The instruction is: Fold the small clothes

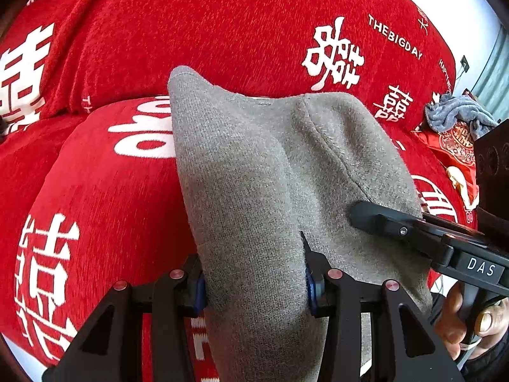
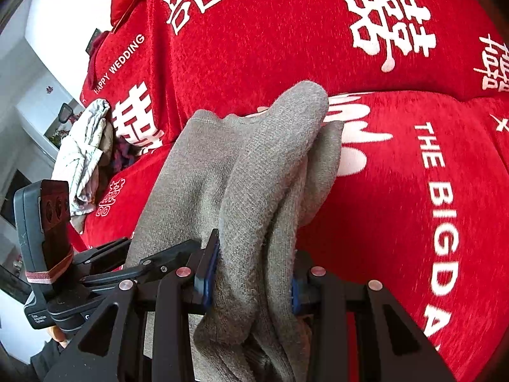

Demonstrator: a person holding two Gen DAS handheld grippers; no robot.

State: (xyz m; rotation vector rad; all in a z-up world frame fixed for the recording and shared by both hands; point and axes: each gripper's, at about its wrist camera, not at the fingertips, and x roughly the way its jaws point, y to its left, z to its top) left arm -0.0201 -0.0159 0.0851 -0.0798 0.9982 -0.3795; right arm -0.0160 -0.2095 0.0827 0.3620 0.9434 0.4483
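A grey knit garment (image 1: pixel 254 191) hangs gathered between two hand-held grippers above a red sofa cover (image 1: pixel 222 31), each clamp closed on a bunched end of the cloth. The left gripper (image 1: pixel 256 286) pinches a thick wad between its blue pads, the free fabric rising toward 12 o'clock in its view; the right gripper (image 2: pixel 251 283) does the same with a rolled fold (its black finger also shows at 3 o'clock in the left view, lying against the knit). The likely trouble from here, as a judgement: both grips hold several layers at once, so the fold could set down lumpy or skewed, and if one hand outruns the other the soft knit may slip from the pads or twist along its length. The plush cover could also drag on the cloth as it lands and pull a tidy edge askew. Beneath lies the red cover printed with white characters and the words "THE BIG DAY" and "HAPPY WEDDING", draped over a cushioned seat and back. A blue-grey cloth (image 1: pixel 458 111) sits crumpled at 3 o'clock in the left view; a pale striped heap (image 2: pixel 84 156) waits at 9 o'clock in the right, with white walls and a cabinet behind.
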